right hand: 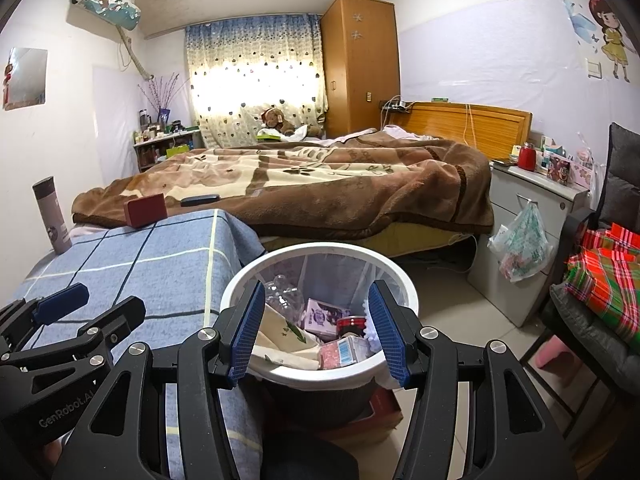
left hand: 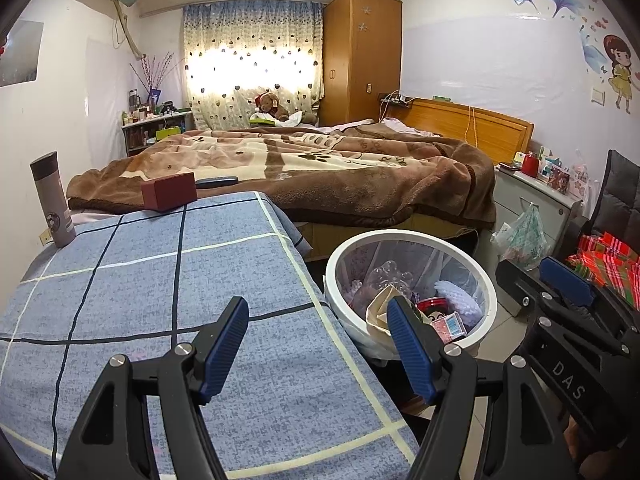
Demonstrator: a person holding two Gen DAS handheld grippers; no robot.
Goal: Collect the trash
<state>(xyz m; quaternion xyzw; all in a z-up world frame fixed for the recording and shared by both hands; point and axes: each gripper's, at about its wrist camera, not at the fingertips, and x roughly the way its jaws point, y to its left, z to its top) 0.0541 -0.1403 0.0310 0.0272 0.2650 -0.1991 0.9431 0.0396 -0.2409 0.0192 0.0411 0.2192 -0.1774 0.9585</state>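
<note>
A white trash bin (left hand: 408,238) with a clear liner stands on the floor right of the blue checked table (left hand: 160,300). It holds a crushed plastic bottle (right hand: 284,296), a red can (right hand: 351,324), small boxes and paper. In the right wrist view the bin (right hand: 320,250) is straight ahead. My left gripper (left hand: 318,346) is open and empty over the table's right edge. My right gripper (right hand: 316,336) is open and empty just above the bin's near rim. The right gripper also shows in the left wrist view (left hand: 560,292), and the left gripper in the right wrist view (right hand: 80,304).
A grey thermos (left hand: 52,200) and a red box (left hand: 170,191) stand at the table's far end. A bed with a brown blanket (left hand: 300,168) lies behind. A grey nightstand (right hand: 532,216) with a hanging plastic bag (right hand: 520,244) and a chair with plaid cloth (right hand: 600,272) are on the right.
</note>
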